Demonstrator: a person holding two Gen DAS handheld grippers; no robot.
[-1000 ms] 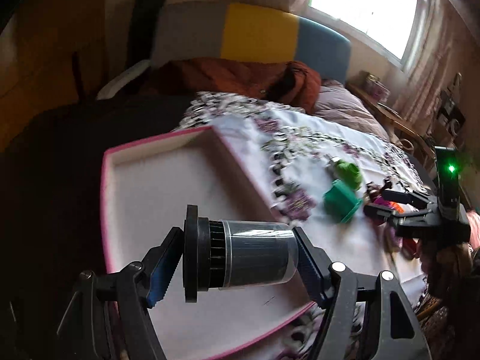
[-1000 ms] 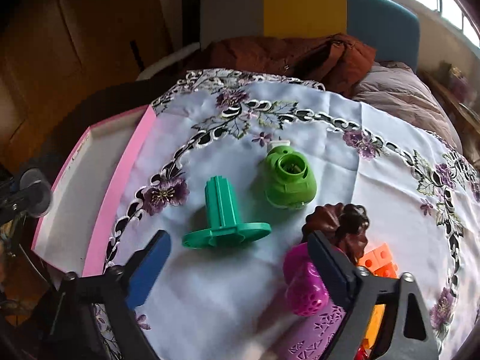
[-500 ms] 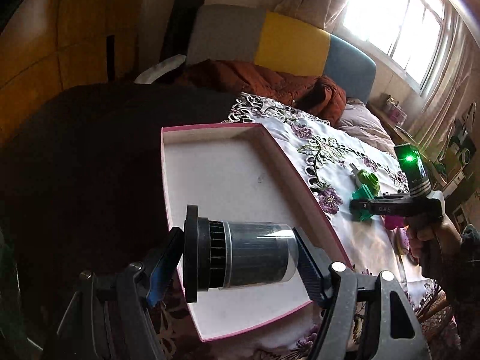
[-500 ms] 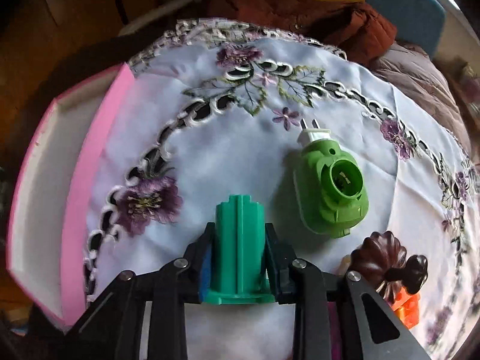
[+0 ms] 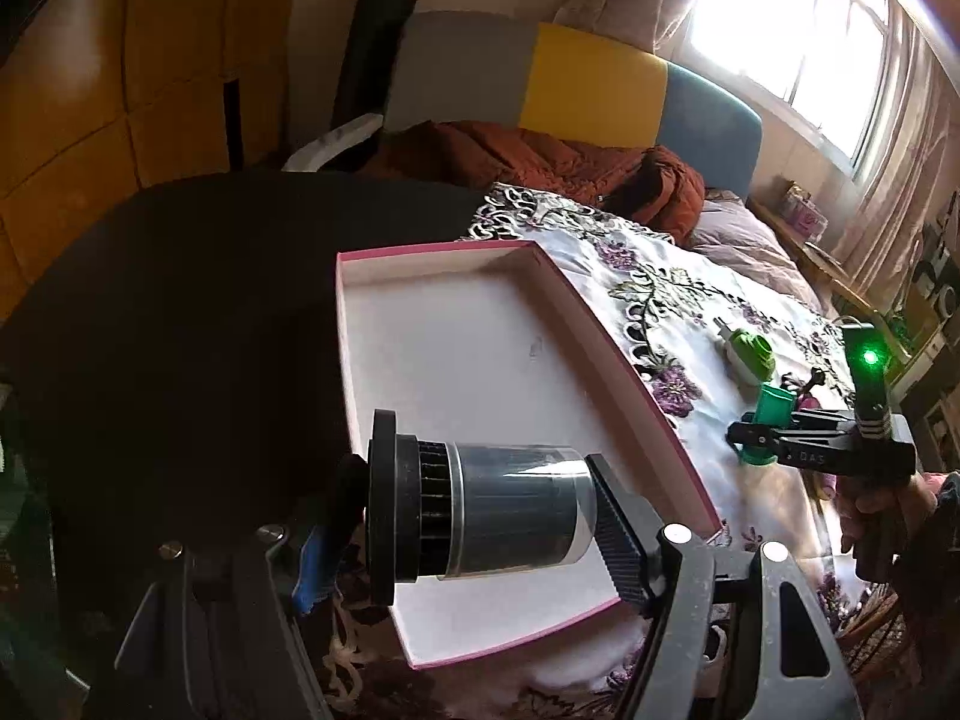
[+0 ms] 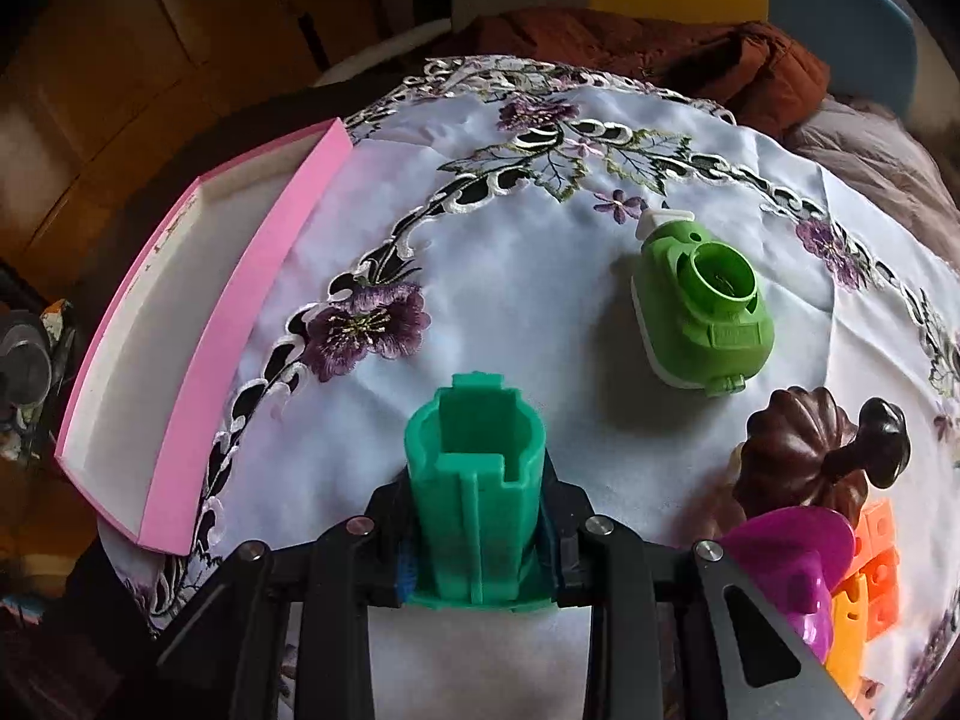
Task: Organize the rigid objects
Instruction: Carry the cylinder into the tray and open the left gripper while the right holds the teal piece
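Right claw (image 6: 480, 546): pads clamped on the sides of a teal ribbed holder (image 6: 477, 480), whose open top faces the camera and whose flat base flange sits low between the fingers; whether that flange rests on the cloth or hangs just above it cannot be told from this steep view. At 1 o'clock from the holder, a light-green plug-in device (image 6: 699, 312) lies on the embroidered white cloth (image 6: 510, 252) covering the counter. At 3 o'clock, a dark brown fluted piece (image 6: 798, 450), with a magenta part (image 6: 792, 564) and orange blocks (image 6: 870, 576) just below it. At 9 to 10 o'clock, a shallow pink-edged tray (image 6: 240, 324) with a white floor.

Left claw (image 5: 480, 516): clamped end to end on a black-capped cylinder (image 5: 480, 516) with a clear sleeve, held level over the near end of the tray (image 5: 600, 324). At 3 o'clock, the right claw (image 5: 759, 441), gripped by a hand (image 5: 888, 510), on the teal holder (image 5: 774, 405)
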